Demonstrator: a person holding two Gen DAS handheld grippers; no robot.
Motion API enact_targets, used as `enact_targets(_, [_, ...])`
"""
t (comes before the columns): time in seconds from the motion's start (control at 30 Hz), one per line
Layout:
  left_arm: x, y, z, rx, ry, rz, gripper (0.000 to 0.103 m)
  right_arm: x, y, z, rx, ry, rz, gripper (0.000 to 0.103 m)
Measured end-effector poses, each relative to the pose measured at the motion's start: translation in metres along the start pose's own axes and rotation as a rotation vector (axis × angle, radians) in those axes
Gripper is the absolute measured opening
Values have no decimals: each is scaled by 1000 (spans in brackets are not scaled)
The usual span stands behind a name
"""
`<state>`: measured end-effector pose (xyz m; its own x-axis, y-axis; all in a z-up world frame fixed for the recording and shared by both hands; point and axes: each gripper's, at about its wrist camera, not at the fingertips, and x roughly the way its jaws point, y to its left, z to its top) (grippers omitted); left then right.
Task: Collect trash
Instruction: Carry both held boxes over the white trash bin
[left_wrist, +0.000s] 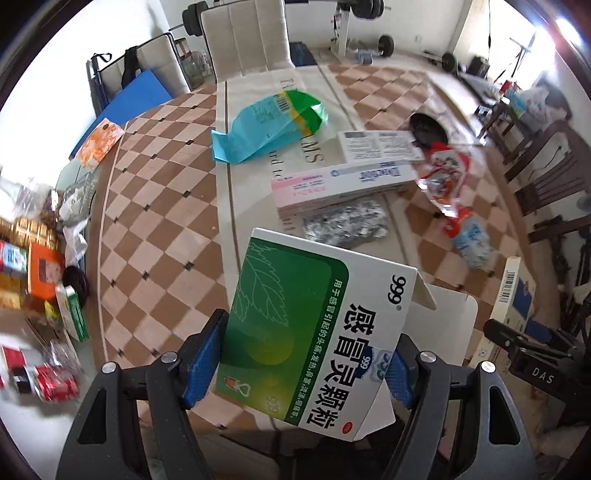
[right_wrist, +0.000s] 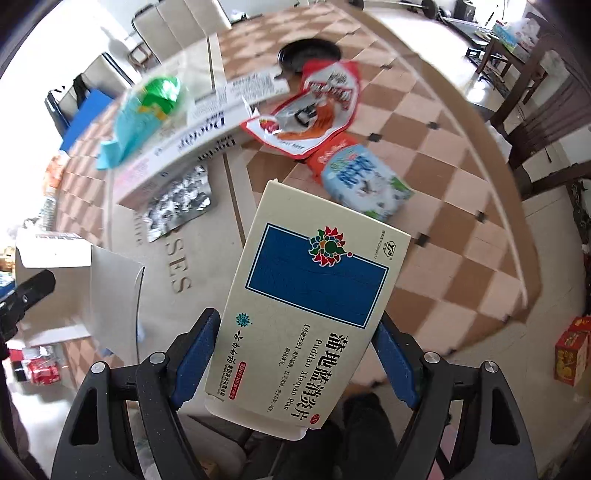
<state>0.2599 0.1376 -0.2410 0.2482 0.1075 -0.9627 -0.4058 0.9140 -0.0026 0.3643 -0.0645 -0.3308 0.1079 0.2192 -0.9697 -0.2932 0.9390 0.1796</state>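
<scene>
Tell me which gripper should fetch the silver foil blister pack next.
Neither yet: the left gripper is shut on the green-and-white medicine box, the right gripper on the cream-and-blue medicine box. Once emptied, probably the left; the silver foil blister pack lies straight ahead of it.

The left tongs (left_wrist: 304, 363) pointed steeply downward, their blue pads (left_wrist: 201, 360) pressed against the two long sides of a green and white medicine box (left_wrist: 306, 332), which they held clear of the counter. The right tongs (right_wrist: 295, 363) were likewise angled steeply down, with blue pads (right_wrist: 194, 356) clamped on the sides of a cream and blue medicine box (right_wrist: 314, 314). The jaws of both stood wide, each spanning its box's full width.
</scene>
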Motion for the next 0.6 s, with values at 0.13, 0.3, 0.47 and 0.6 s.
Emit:
enact_targets(0.13, [-25,-7,-50,-101,-25,-47,74,-28,-10,-42,-7,-31,36,83])
enact_targets(0.3, [-33,-13,-122,-264,2,-33,74,-29,-45,-90,-49,32,87,83])
enact_targets(0.47, [-3,-34,-197,-425,101,9,73,-9,-74,-129,-181,145,112,83])
enact_targets(0.6, [54,-53,-250,-574,205,4,73,40,-99,-152,-282,281,123,83])
